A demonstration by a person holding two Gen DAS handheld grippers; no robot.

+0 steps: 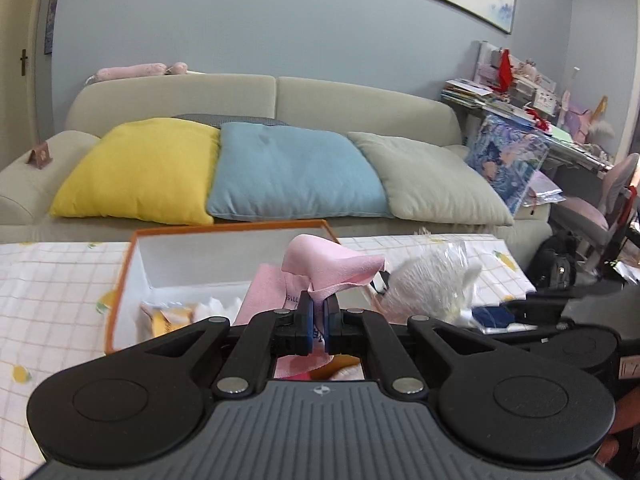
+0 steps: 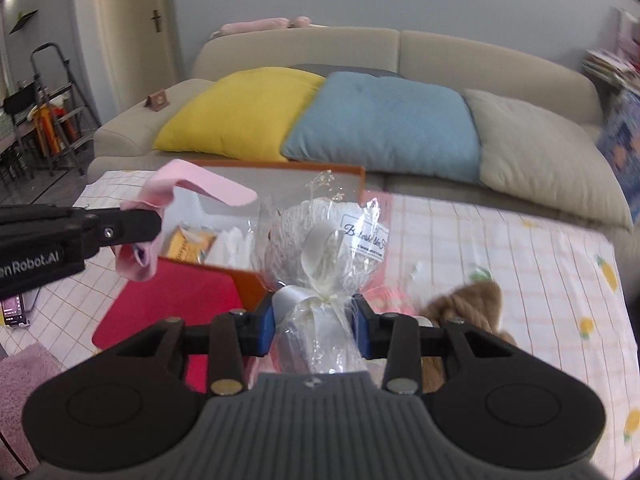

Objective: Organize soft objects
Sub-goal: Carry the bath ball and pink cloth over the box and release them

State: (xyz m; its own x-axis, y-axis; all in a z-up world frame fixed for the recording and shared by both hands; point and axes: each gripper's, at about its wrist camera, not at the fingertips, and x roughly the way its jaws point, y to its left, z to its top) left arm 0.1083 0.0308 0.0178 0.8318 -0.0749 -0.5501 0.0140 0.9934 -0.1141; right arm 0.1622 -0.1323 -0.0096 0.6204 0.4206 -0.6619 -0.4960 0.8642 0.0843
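Over the checked tablecloth (image 2: 520,248) our left gripper (image 1: 318,312) pinches a pink cloth (image 1: 328,268); our right gripper (image 2: 316,320) clamps a cellophane-wrapped bundle (image 2: 324,240).

The right gripper (image 2: 316,330) clamps a cellophane-wrapped white bundle (image 2: 324,240) above the checked desk (image 2: 520,264); at left, the left gripper (image 2: 154,222) pinches a pink cloth (image 2: 192,192) beside the orange box (image 2: 352,174)
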